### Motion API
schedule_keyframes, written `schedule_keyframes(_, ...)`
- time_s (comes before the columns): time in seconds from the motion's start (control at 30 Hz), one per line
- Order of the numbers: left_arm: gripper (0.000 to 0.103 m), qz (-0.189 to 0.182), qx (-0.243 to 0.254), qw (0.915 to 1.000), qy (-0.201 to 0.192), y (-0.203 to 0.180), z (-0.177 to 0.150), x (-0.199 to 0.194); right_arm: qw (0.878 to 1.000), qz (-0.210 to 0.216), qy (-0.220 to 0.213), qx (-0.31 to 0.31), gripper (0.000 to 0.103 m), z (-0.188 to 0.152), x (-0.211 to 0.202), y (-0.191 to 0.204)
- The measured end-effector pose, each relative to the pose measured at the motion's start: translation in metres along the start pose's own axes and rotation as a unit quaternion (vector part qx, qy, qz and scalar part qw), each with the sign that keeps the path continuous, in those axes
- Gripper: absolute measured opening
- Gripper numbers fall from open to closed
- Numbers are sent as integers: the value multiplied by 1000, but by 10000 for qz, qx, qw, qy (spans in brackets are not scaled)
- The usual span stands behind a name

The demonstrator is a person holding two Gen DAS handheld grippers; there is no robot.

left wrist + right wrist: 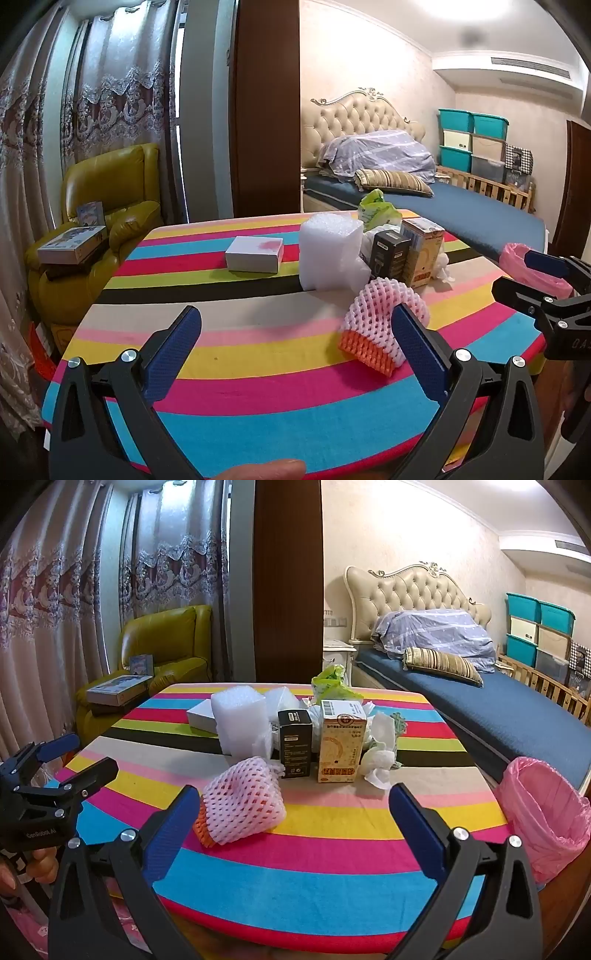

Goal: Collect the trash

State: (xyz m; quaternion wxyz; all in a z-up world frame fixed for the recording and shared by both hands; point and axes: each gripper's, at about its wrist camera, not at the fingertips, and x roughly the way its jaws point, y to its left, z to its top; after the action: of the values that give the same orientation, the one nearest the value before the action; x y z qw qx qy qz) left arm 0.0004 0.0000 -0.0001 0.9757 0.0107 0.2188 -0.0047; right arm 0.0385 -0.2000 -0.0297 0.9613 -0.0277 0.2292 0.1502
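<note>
A striped table [332, 878] carries trash: a pink and orange foam fruit net [242, 805] [376, 317] nearest me, a bubble wrap block [240, 716] [328, 247], a black box [295, 742] [389, 254], a yellow carton [341, 746] [423, 251], crumpled tissues [380, 760] and a green bag [328, 683] [376, 208]. A bin lined with a pink bag [543, 812] [524, 262] stands at the table's right edge. My left gripper [295, 328] hovers open above the near table, its right finger in front of the net. My right gripper [293, 805] is open too, nothing between its fingers.
A white flat box [255, 253] lies on the table's far left. A yellow armchair [107, 206] with boxes stands left of the table, a bed [498, 709] behind right, storage bins [472, 140] by the wall. A hand [40, 864] holds the left gripper.
</note>
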Motion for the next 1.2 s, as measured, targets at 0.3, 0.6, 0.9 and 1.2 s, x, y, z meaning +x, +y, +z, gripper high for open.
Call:
schedule_keyframes(0.3,96,-15,-34,10000,-6,0,0,0,10000,40,-14,70,99,-1,-3,-7)
schedule_keyframes(0.6,96,72,-77,9999,38,5,0,2,10000,47,2,75,99,-2,-3,-6)
schedule_keyframes(0.9,96,101,-113,9999,25,6,0,-1,9999,69,43,61,99,-1,-2,-4)
schedule_keyframes(1.2,96,118,-83,9999,15,6,2,0,9999,89,57,80,99,-2,-1,-3)
